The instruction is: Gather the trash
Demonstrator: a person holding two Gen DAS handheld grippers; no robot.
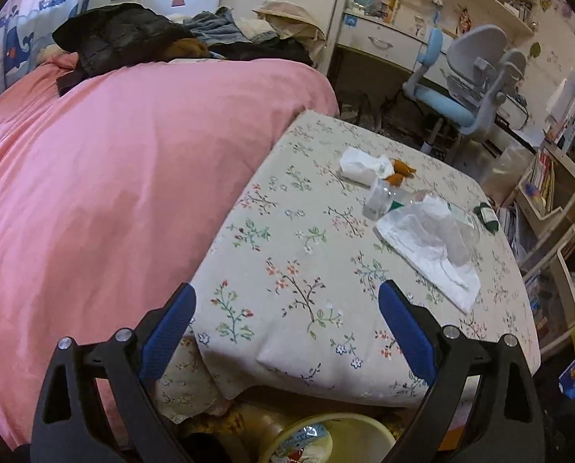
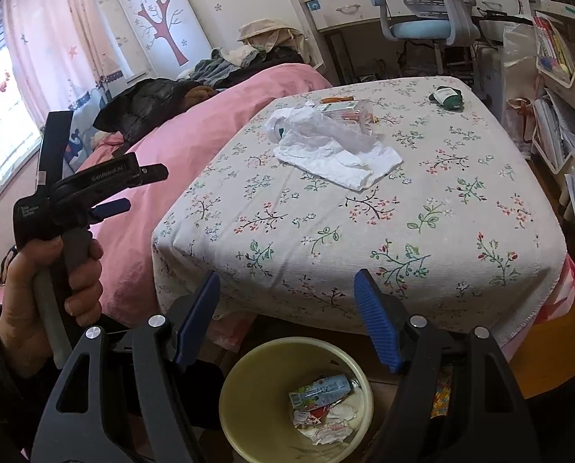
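Note:
My left gripper [image 1: 287, 297] stands wide open over the near corner of the floral-cloth table [image 1: 306, 231], with nothing between its fingers. On the far side of that table lie a crumpled tissue [image 1: 359, 166], orange peel [image 1: 401, 171], a clear plastic bottle [image 1: 380, 198], a white sheet with clear plastic on it [image 1: 434, 247] and a small green item [image 1: 488, 214]. My right gripper [image 2: 285, 281] hangs open and empty above a yellow bin [image 2: 249, 397]. The bin holds a blue wrapper [image 2: 322, 387] and scraps. A hand [image 2: 56, 277] holds the left gripper [image 2: 141, 189] at the left.
A bed with a pink cover [image 1: 114, 173] and piled clothes [image 1: 125, 38] borders the table's left side. A blue and grey desk chair [image 1: 465, 85] and a desk stand behind. Shelves with books and boxes [image 1: 550, 185] line the right.

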